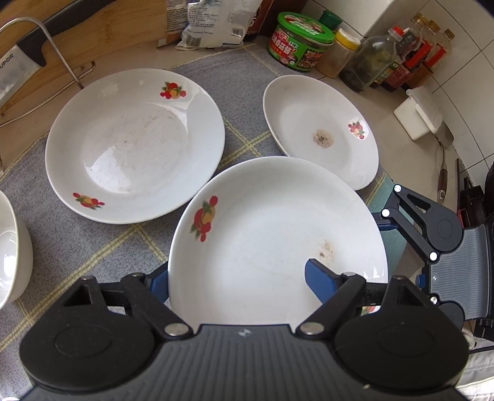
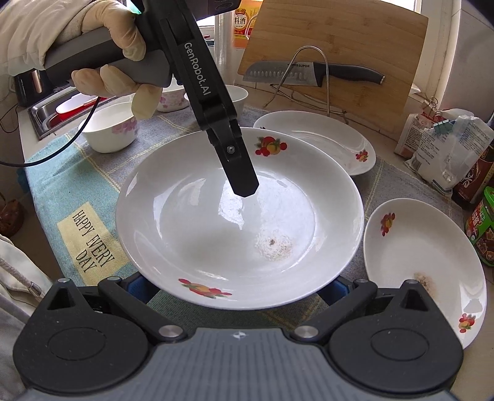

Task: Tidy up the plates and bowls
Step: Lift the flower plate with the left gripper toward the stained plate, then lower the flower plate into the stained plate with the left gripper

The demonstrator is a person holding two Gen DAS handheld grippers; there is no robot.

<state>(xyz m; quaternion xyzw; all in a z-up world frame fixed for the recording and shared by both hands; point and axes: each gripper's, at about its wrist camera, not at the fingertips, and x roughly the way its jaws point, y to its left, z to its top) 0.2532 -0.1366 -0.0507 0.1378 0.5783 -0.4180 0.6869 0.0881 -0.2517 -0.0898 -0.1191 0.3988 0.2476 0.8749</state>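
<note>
A white plate (image 1: 262, 231) with fruit prints and a brown stain hangs tilted above the checked cloth (image 1: 61, 246). My left gripper (image 1: 237, 271) is shut on its wall, one blue pad (image 1: 318, 282) inside and the other under it. In the right wrist view that inner finger (image 2: 240, 172) presses on the plate (image 2: 216, 222). My right gripper (image 2: 239, 287) is open, both fingers spread wide beneath the plate's near rim with the tips hidden. Two more plates lie on the cloth: a clean one (image 1: 132, 145) (image 2: 324, 138) and a stained one (image 1: 321, 129) (image 2: 423, 256).
White bowls (image 2: 111, 129) stand at the cloth's far left near a sink (image 2: 46, 108). A knife (image 2: 308, 74) rests on a wire rack in front of a wooden board (image 2: 339, 37). Jars and bottles (image 1: 355, 52), bags (image 2: 447, 154) and a white box (image 1: 420, 114) line the counter's edge. A gloved hand (image 2: 102, 27) holds the left gripper.
</note>
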